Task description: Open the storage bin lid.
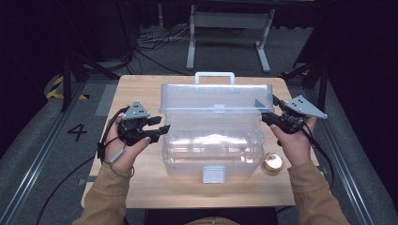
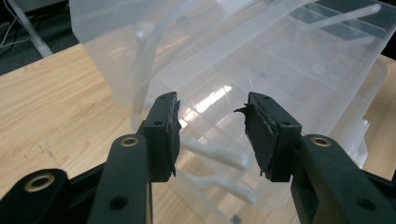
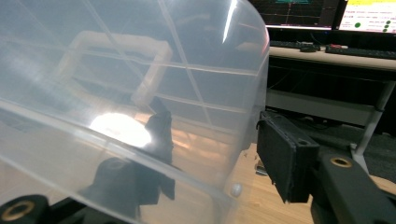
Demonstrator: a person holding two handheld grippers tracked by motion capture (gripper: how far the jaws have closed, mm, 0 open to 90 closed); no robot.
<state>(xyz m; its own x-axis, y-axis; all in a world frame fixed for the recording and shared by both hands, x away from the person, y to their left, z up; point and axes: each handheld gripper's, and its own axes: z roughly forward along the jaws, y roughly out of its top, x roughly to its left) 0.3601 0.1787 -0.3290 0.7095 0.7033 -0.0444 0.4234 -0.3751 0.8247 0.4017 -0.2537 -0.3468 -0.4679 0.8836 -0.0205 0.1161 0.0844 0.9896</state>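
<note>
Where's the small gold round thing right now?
In the high view the gold round thing sits on the table by the clear box's front right corner, just below the right gripper.

One clear plastic storage box (image 1: 211, 150), lid (image 1: 216, 97) raised upright: one white handle (image 1: 214, 75) on lid top, one white latch (image 1: 213, 174) on front wall. One small round brass-coloured metal object (image 1: 272, 162) on tabletop just right of box. One light wooden tabletop (image 1: 141, 89). Two handheld black claws: left claw (image 1: 165, 129), right claw (image 1: 264, 117). Two grey three-cornered plates, one atop each claw. Two hands, two tan sleeves. One number "4" marking on floor (image 1: 77, 131). One white metal frame stand (image 1: 230, 21) behind tabletop.
</note>
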